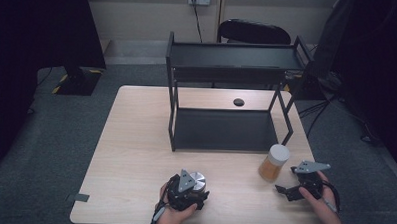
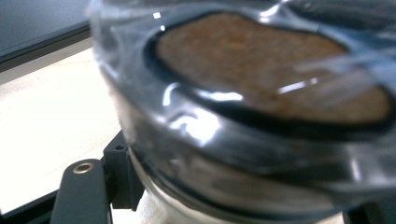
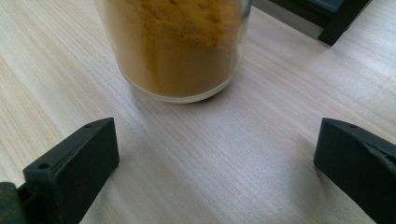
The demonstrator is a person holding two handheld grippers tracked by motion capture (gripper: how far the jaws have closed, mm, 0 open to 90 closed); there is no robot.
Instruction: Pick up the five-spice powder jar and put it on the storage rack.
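Jar with the silver lid (image 1: 198, 180) is pinched tight in the left hand-held gripper (image 1: 191, 193), low at the near edge of the tabletop (image 1: 135, 140). Right hand-held gripper (image 1: 296, 188) sits spread wide, just short of the orange powder jar (image 1: 274, 162). Guessing both go on the black rack (image 1: 227, 93); nothing's on it yet, so barely started.

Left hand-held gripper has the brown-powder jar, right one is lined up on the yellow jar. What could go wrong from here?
1. The left hand-held gripper is shut on the brown-powder jar, whose wall looks smooth and glossy; it might slip when lifted.
2. The yellow jar stands beyond the open right hand-held gripper, not between its pads; closing now would likely miss it.
3. The rack stands close behind; a hasty push could knock the yellow jar against its leg.
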